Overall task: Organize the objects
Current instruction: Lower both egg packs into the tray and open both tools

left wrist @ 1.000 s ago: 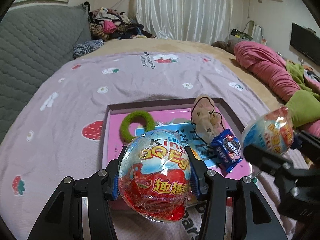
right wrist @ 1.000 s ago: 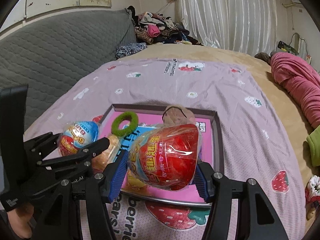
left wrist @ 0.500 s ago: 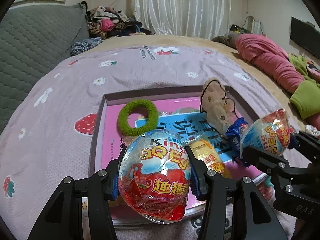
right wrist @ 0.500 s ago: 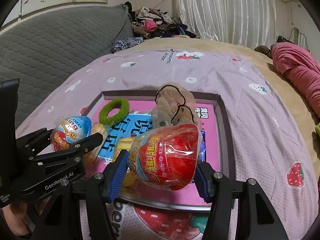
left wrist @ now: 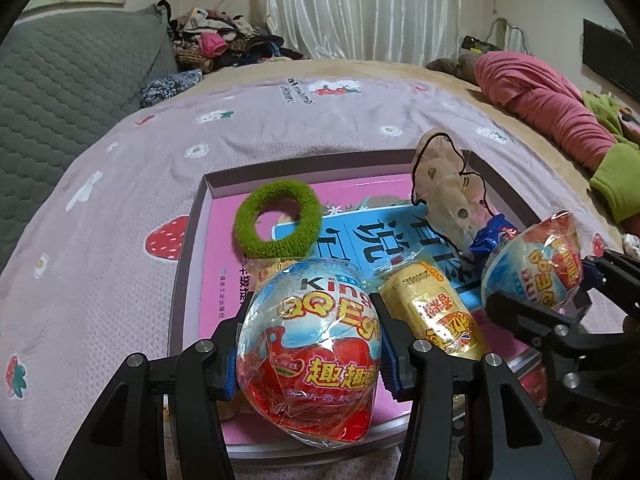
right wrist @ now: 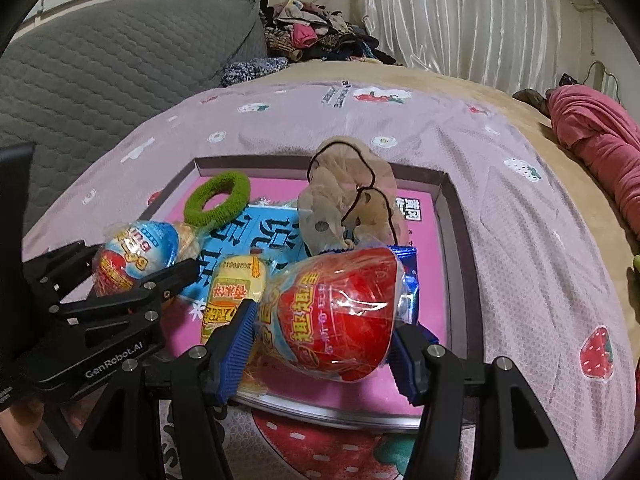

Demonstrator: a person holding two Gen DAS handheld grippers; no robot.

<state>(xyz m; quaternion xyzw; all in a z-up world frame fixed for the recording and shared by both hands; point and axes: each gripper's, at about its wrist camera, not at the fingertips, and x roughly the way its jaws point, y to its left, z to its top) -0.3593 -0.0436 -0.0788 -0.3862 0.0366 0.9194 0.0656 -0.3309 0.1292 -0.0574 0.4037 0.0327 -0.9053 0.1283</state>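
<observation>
1 wrapped egg (left wrist: 308, 344) is clamped between the blue pads of the left gripper (left wrist: 310, 354), held level above the near edge of the tray (left wrist: 188, 240). A 2nd egg (right wrist: 332, 312) is gripped likewise by the right gripper (right wrist: 326, 340) over the tray's near right part. Beyond the tray's near edge lie a yellow packet (left wrist: 434, 312), a green ring (left wrist: 278, 220) and a beige scrunchie (left wrist: 440, 192). A blue wrapper (left wrist: 490, 238) is half hidden behind the scrunchie.

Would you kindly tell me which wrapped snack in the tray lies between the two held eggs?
The yellow snack packet; the blue packet lies farther back, beside the beige scrunchie.
</observation>
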